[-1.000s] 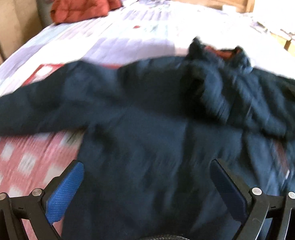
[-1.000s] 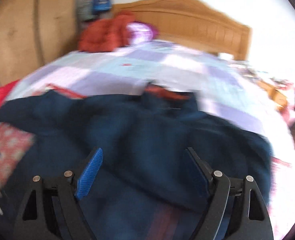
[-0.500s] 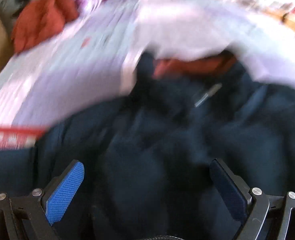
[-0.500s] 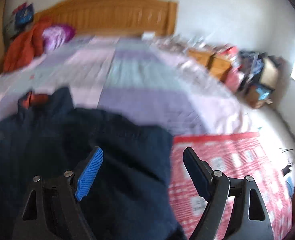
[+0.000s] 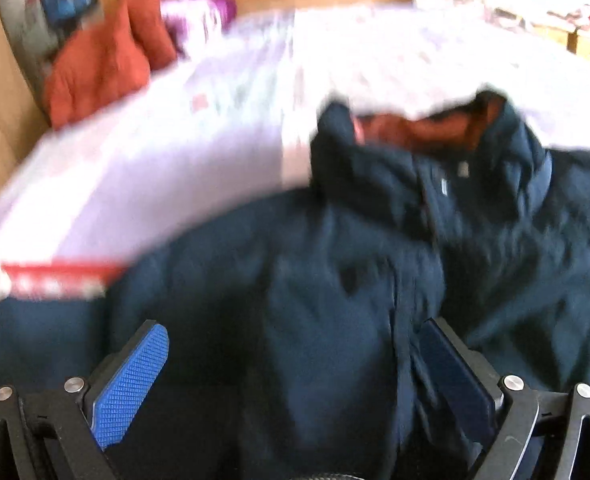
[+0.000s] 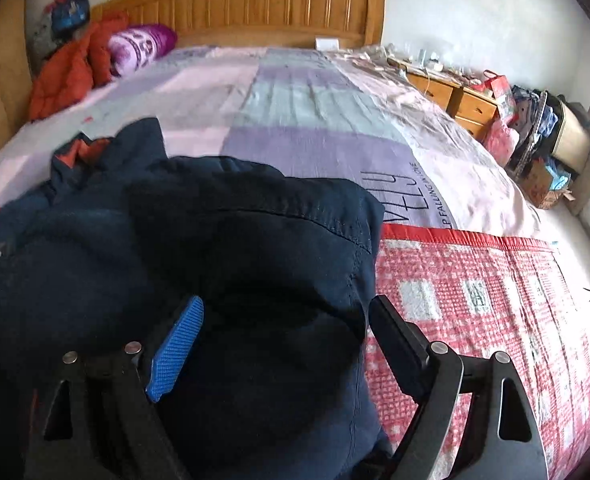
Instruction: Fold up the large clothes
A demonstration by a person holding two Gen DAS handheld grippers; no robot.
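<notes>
The right gripper (image 6: 285, 334) is pointing down at a slant toward the bed, and its jaws are opening wide. One blue finger (image 6: 177, 354) is sitting over the dark cloth, and the black finger (image 6: 395, 344) is hanging over the edge where the cloth meets the red blanket (image 6: 475, 312). A folded-over part of the jacket (image 6: 235, 280) is lying between the fingers, but they are not squeezing it.

The left gripper (image 5: 293, 354) is also tilting down at a slant. Its jaws are standing wide apart with nothing pinched. The blue finger (image 5: 133, 384) and the dark finger (image 5: 453, 376) are hovering over the middle of the jacket (image 5: 295, 280), and I cannot tell if they are touching it.

The jacket is dark blue and is lying spread on the near part of the bed. Its collar (image 5: 435, 136), with orange-red inside, is pointing toward the wooden headboard (image 6: 263, 4), so the jacket's body is running from the near edge of the bed up toward the headboard. A sleeve is stretching out sideways across the bed in the left view. The left view is blurry.

The jacket is resting partly on the red blanket and partly on the pale purple sheet (image 6: 315, 96). Far off by the headboard, an orange-red coat (image 6: 71, 68) and a purple pillow (image 6: 143, 44) are lying together. A wooden nightstand (image 6: 455, 96) is standing beside the bed.
</notes>
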